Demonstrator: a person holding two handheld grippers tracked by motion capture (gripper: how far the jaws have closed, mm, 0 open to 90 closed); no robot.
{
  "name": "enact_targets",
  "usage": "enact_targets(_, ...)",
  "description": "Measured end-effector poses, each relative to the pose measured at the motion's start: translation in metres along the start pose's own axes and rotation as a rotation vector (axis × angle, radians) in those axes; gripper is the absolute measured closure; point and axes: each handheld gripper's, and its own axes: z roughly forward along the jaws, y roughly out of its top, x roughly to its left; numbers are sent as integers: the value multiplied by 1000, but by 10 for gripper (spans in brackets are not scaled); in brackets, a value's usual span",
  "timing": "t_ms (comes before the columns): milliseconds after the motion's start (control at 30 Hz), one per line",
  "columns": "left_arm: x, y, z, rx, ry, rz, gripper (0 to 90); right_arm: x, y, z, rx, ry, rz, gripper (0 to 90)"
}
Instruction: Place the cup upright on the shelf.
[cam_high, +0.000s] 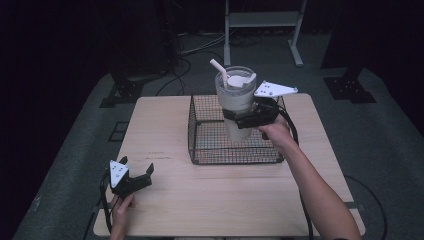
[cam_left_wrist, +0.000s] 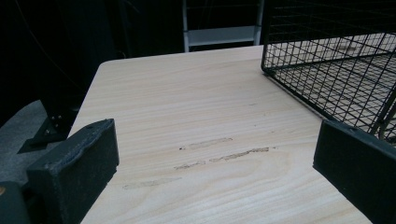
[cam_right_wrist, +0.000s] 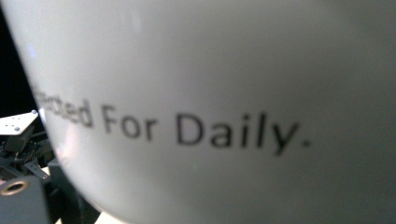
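The white cup (cam_high: 236, 97) with a straw (cam_high: 218, 68) is hanging above the black wire basket (cam_high: 200, 135), squeezed by the right gripper (cam_high: 240, 112). The left gripper (cam_high: 142, 176) is resting wide apart on the smooth wooden table (cam_high: 165, 125). The room is looking dark.

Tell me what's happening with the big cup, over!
Right gripper clamped on the white tumbler, upright above the wire basket. Left gripper open, low over the table. Nothing in the way.
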Motion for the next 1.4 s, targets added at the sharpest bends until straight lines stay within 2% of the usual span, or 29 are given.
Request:
enact_targets(67,0,0,0,1,-1,3,0,-3,-1,6,5,5,7,54)
enact_targets(233,0,0,0,2,-1,2,0,-10,-1,22,34,-6,-29,54)
enact_targets(333,0,0,0,3,-1,4,0,-14,-2,34,57,1,-44,54)
enact_targets(600,0,0,0,0,-5,0,0,-19,-8,60,81,17,-76,54)
enact_targets(700,1,0,0,-3,-6,-2,0,-22,-12,72,100,37,-68,53)
enact_targets(833,1,0,-1,-3,-7,-3,0,-25,-17,81,99,43,-51,53)
enact_targets(1033,1,0,-1,-3,-10,0,0,-36,-29,96,141,37,-32,53)
enact_targets(1067,1,0,-1,-3,-11,-2,0,-41,-34,102,164,40,-30,53)
enact_targets(1200,2,0,-1,-5,-12,-4,0,-46,-42,109,189,29,-33,52)
enact_targets(1400,2,0,-1,-4,-14,-3,0,-50,-52,118,201,45,-11,51)
